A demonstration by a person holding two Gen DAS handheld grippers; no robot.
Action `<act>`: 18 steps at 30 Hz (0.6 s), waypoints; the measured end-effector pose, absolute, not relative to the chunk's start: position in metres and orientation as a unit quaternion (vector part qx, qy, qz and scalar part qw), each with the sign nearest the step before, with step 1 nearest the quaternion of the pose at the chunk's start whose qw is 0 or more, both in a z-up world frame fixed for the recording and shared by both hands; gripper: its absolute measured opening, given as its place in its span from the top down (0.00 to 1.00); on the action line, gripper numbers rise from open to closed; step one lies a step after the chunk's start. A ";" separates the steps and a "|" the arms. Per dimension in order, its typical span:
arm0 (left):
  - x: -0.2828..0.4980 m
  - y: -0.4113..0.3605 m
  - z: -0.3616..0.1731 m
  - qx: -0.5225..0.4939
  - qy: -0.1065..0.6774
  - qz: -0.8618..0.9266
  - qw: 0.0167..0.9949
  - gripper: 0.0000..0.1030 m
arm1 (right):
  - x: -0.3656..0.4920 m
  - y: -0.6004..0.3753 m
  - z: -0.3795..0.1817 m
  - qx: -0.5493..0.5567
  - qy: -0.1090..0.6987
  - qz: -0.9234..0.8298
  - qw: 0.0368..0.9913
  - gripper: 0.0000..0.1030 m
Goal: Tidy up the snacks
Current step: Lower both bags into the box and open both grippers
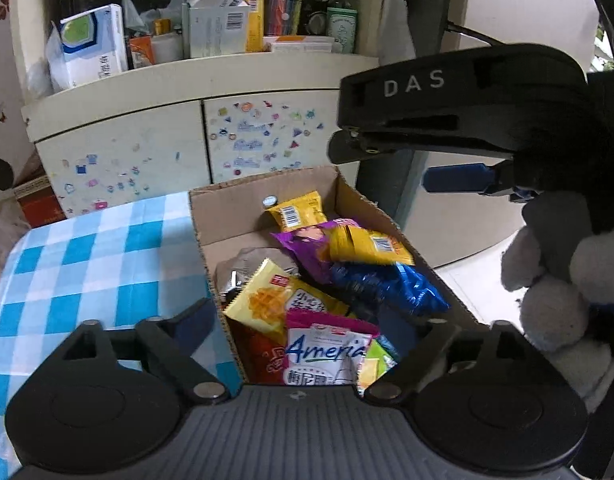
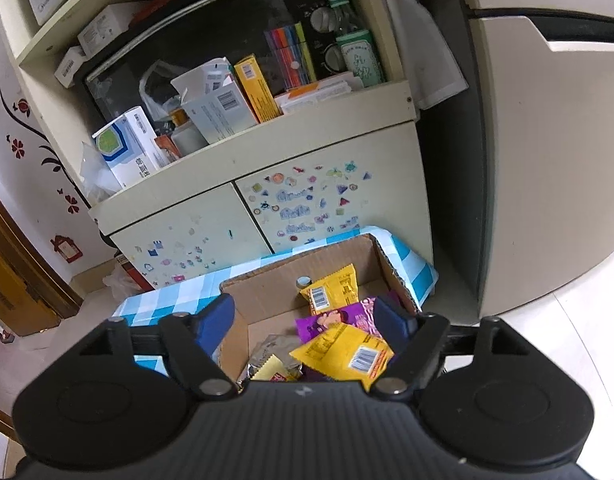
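Observation:
An open cardboard box (image 1: 267,179) (image 2: 299,257) stands on a table with a blue-and-white checked cloth (image 1: 87,260) (image 2: 179,292). Inside lie several snack packets: a yellow one (image 1: 297,210) at the back, a purple one (image 1: 303,242), a blue one (image 1: 411,286), a yellow waffle packet (image 1: 267,300) and a white "America" packet (image 1: 327,356). My left gripper (image 1: 299,320) hangs open over the box's near end, holding nothing. My right gripper (image 2: 303,320) (image 1: 381,166) is open above the box. Another yellow packet (image 2: 347,354) (image 1: 371,244) lies loose on the pile below its fingers.
Behind the table stands a cream cabinet (image 1: 147,152) (image 2: 211,216) with stickers on its doors and a shelf crowded with boxes and a bottle. A white fridge (image 2: 547,160) is at the right. A gloved hand (image 1: 547,280) holds the right gripper. The cloth left of the box is bare.

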State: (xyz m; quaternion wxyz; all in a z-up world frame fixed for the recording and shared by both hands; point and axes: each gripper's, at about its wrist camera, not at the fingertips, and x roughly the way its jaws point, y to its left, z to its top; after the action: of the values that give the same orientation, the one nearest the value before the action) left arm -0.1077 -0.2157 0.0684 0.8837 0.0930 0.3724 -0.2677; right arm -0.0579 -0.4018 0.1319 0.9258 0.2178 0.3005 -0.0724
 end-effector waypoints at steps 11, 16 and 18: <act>-0.113 -0.193 0.074 0.075 0.390 -0.239 0.886 0.00 | -0.059 -0.400 0.132 0.203 0.313 -0.099 0.923 0.20; -0.116 -0.184 0.078 0.066 0.393 -0.228 0.888 0.00 | -0.063 -0.401 0.131 0.201 0.315 -0.120 0.920 0.17; -0.117 -0.181 0.079 0.070 0.393 -0.220 0.890 0.00 | -0.065 -0.401 0.129 0.200 0.320 -0.128 0.917 0.17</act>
State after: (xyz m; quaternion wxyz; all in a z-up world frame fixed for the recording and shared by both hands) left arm -0.1166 -0.1812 0.0789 0.8902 0.0701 0.3929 -0.2197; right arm -0.0648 -0.4014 0.1293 0.9171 0.2005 0.3197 -0.1285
